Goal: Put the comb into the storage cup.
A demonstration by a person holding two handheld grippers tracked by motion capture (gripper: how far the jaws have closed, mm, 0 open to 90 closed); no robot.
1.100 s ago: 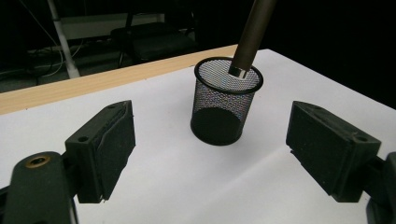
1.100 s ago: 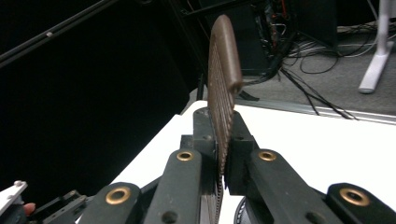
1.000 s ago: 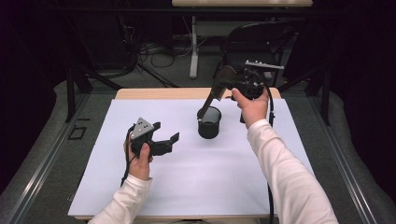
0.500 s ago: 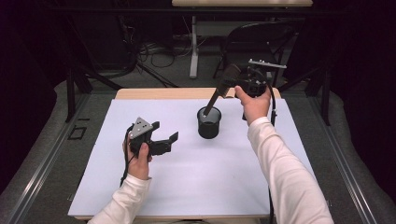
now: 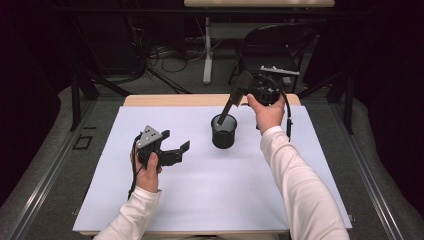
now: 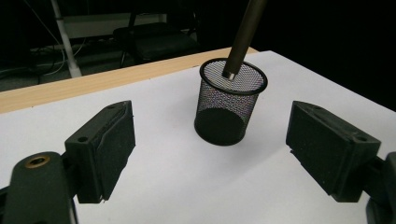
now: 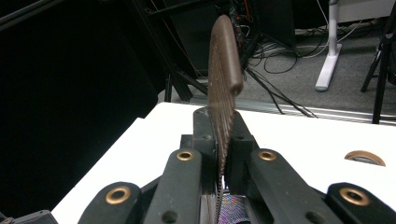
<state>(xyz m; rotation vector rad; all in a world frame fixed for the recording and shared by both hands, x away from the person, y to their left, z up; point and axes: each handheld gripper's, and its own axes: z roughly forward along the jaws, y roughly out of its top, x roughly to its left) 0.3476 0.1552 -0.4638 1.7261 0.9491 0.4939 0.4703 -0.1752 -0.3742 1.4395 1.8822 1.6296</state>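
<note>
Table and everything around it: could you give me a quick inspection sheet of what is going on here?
Surface: white sheet over a wooden table, bare but for one cup.
Job's things: black mesh cup stands upright; a dark brown comb slants with its handle end inside the cup's mouth.
Clutter: nothing seen.
Grippers: right gripper shut on the comb, raised above the cup; left gripper open, holding nothing, facing the cup.
Cables: one cable trails from each gripper; loose cables lie on the floor behind.
Surroundings: dark room, grey floor, a black chair and white table leg beyond.
</note>
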